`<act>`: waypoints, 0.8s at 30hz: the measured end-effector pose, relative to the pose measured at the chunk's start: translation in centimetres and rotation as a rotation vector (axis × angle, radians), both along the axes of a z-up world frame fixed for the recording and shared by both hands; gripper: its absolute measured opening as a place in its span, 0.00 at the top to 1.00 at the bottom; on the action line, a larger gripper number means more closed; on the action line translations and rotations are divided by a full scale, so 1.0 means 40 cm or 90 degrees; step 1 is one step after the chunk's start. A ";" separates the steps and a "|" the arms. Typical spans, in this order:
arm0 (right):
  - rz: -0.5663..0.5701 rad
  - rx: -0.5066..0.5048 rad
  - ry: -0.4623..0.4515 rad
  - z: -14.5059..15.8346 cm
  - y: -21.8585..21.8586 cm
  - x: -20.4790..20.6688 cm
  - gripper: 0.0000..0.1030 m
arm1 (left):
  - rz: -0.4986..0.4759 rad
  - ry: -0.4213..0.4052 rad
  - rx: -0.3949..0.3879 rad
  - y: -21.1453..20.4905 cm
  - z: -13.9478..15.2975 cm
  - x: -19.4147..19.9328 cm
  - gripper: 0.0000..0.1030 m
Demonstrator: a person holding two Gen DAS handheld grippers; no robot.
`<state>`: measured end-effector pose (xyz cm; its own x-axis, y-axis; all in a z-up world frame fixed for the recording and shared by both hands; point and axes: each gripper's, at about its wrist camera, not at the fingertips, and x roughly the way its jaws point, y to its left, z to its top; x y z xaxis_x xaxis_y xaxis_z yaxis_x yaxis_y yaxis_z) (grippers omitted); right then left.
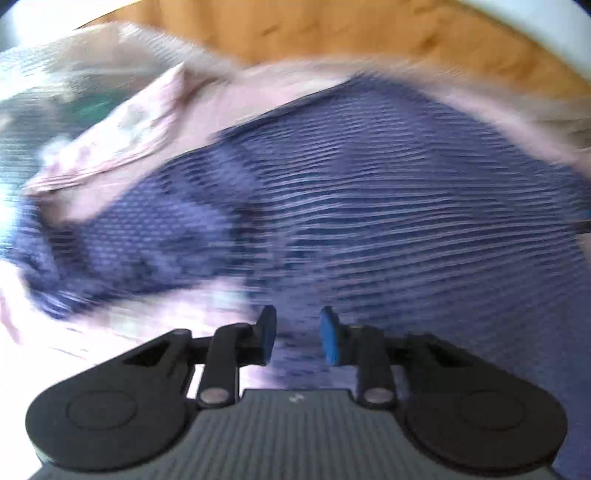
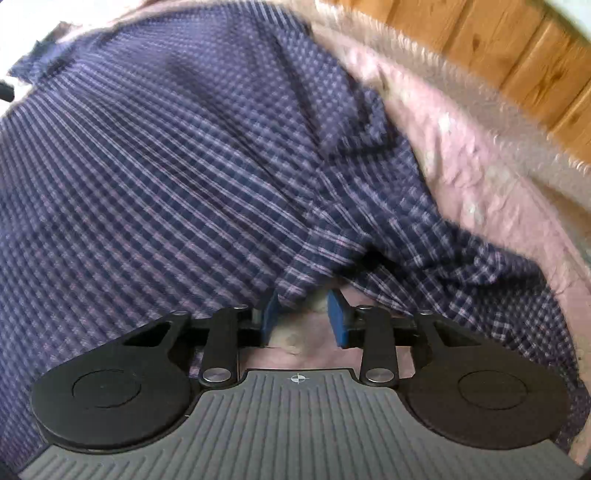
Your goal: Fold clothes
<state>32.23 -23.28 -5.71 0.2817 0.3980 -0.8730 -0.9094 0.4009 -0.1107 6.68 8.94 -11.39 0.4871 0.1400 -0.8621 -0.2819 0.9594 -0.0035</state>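
Note:
A navy shirt with a fine pale check [image 1: 351, 192] lies spread over a pink bedcover [image 1: 122, 133]; the left wrist view is smeared by motion. My left gripper [image 1: 297, 334] hovers open over the shirt, nothing between its blue pads. In the right wrist view the same checked shirt [image 2: 177, 166] fills the frame, with a rumpled fold draping down at the right. My right gripper [image 2: 306, 317] is open at the shirt's hem; a tip of cloth hangs at the left pad [image 2: 270, 314], and pink cover shows in the gap.
The pink bedcover [image 2: 461, 155] has a pale fringed edge [image 2: 480, 85], and beyond it lies a wooden plank floor [image 2: 498, 44]. A greenish patterned cloth [image 1: 85, 107] lies at the left. A white curved object [image 1: 546, 33] shows at the top right.

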 end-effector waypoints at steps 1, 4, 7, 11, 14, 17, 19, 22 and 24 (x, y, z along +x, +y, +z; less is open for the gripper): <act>0.008 0.022 0.026 0.002 0.020 -0.048 0.65 | -0.031 0.021 0.009 -0.040 -0.027 -0.009 0.71; 0.009 0.043 0.069 -0.006 0.006 -0.175 0.67 | -0.047 0.072 0.013 -0.091 -0.109 -0.110 0.70; -0.025 -0.006 0.055 -0.036 -0.121 -0.278 0.58 | 0.008 0.082 0.004 -0.079 -0.127 -0.265 0.67; -0.073 -0.074 0.035 -0.074 -0.287 -0.413 0.54 | 0.055 0.085 -0.011 -0.094 -0.096 -0.489 0.69; -0.120 -0.095 0.005 -0.053 -0.320 -0.490 0.62 | 0.085 -0.014 -0.031 -0.122 -0.066 -0.564 0.50; -0.147 -0.090 -0.006 -0.057 -0.340 -0.553 0.49 | 0.101 -0.054 -0.085 -0.144 -0.106 -0.544 0.45; -0.164 -0.087 -0.014 -0.059 -0.354 -0.595 0.45 | 0.047 -0.009 -0.081 -0.180 -0.148 -0.533 0.49; -0.190 -0.083 -0.025 -0.063 -0.375 -0.658 0.37 | -0.020 -0.006 -0.021 -0.240 -0.138 -0.594 0.49; -0.208 -0.080 -0.033 -0.066 -0.388 -0.700 0.41 | -0.036 -0.022 0.002 -0.269 -0.124 -0.640 0.46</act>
<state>4.22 -38.81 -8.33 0.4216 0.1708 -0.8906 -0.7276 0.6498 -0.2198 -18.94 -1.80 -16.37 0.5240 0.1143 -0.8440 -0.2264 0.9740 -0.0086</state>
